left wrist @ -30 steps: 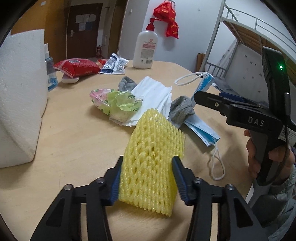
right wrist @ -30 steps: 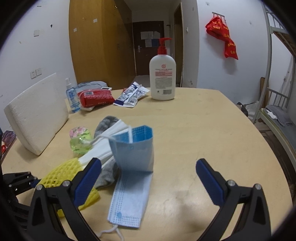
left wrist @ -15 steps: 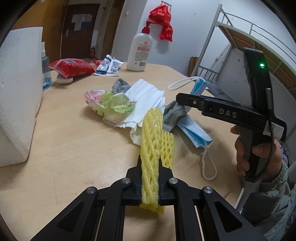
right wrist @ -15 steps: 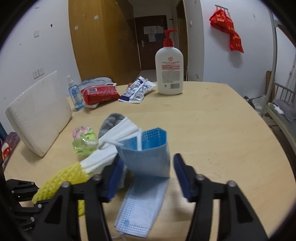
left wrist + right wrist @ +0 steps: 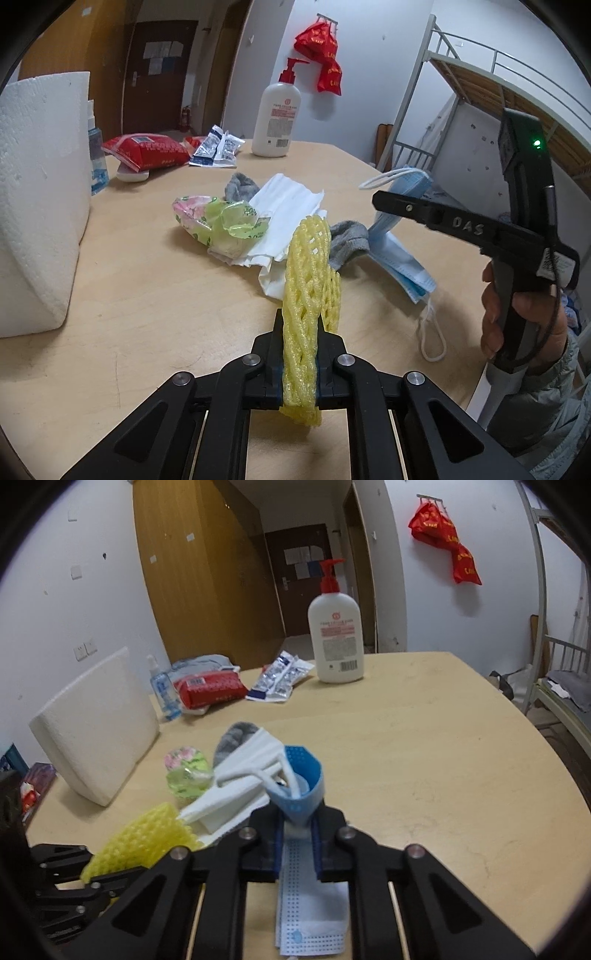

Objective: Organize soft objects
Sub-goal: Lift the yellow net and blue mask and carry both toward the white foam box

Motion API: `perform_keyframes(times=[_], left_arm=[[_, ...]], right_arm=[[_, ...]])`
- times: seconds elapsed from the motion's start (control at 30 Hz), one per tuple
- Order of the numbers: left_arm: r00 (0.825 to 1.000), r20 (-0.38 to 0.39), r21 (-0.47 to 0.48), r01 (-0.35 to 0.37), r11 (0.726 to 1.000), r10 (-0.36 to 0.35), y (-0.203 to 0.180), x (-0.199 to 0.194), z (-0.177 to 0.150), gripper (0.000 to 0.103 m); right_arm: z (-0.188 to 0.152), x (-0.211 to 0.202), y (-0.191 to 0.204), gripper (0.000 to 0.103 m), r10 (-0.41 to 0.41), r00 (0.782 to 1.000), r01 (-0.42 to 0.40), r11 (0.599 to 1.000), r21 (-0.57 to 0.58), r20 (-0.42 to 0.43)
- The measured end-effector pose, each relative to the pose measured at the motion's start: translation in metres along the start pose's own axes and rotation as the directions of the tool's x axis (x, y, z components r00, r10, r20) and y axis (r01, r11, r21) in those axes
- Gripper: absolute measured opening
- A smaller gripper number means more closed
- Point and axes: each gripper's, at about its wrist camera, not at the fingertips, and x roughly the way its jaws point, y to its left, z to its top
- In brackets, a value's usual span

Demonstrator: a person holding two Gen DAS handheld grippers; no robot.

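Observation:
A yellow foam net (image 5: pixel 308 266) stands squeezed flat and upright between the pads of my left gripper (image 5: pixel 300 343), which is shut on it near the table's front. Just right of it, my right gripper (image 5: pixel 298 834) has its jaws closing, and the pads pinch a blue face mask (image 5: pixel 301 775) that bunches up above them while its lower half hangs onto the table. The left wrist view shows a hand (image 5: pixel 495 314) holding that right gripper (image 5: pixel 380 201) over the mask (image 5: pixel 402 258). A white mask (image 5: pixel 288 203), a grey sock (image 5: pixel 349 240) and a green-pink bag (image 5: pixel 218 221) lie piled behind.
A white foam block (image 5: pixel 37 184) leans at the left of the wooden table (image 5: pixel 129 295). At the back are a pump bottle (image 5: pixel 277 118), a red packet (image 5: pixel 147 151), sachets (image 5: pixel 218 147) and a small spray bottle (image 5: pixel 96 155). A bunk bed (image 5: pixel 480 85) stands beyond the right edge.
Both grippers went from open to closed: the left squeezed the yellow net flat, and the right closed in on the blue mask and bunched it. Neither hand shifted much.

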Motion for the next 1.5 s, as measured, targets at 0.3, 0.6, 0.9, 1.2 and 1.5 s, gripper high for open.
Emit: perform_keyframes(times=[0.3,0.6,0.9,1.2,1.5], left_arm=[[0.997,0.077,-0.003,-0.009,1.000,0.009,-0.002,-0.027,0.008,0.010],[0.985,0.155,0.013,-0.072,0.997,0.069,-0.015,-0.062,0.015,0.010],[0.969,0.227,0.023,-0.104,0.994,0.096,-0.029,-0.098,0.014,0.010],[0.947,0.294,0.028,-0.141,0.990,0.127,-0.045,-0.138,0.005,0.010],[0.931,0.333,0.041,-0.171,0.984,0.148,-0.058,-0.162,-0.007,0.010]], right_arm=[[0.007,-0.022,0.007,0.015,0.015,0.999,-0.015,1.000,-0.011,0.030],[0.010,-0.057,0.015,0.015,0.012,0.994,-0.009,1.000,-0.026,0.109],[0.010,-0.097,0.034,0.015,0.039,0.983,-0.026,0.997,-0.072,0.180],[0.003,-0.130,0.052,0.015,0.066,0.970,-0.040,0.993,-0.113,0.235],[-0.002,-0.144,0.065,0.015,0.093,0.961,-0.058,0.988,-0.141,0.259]])
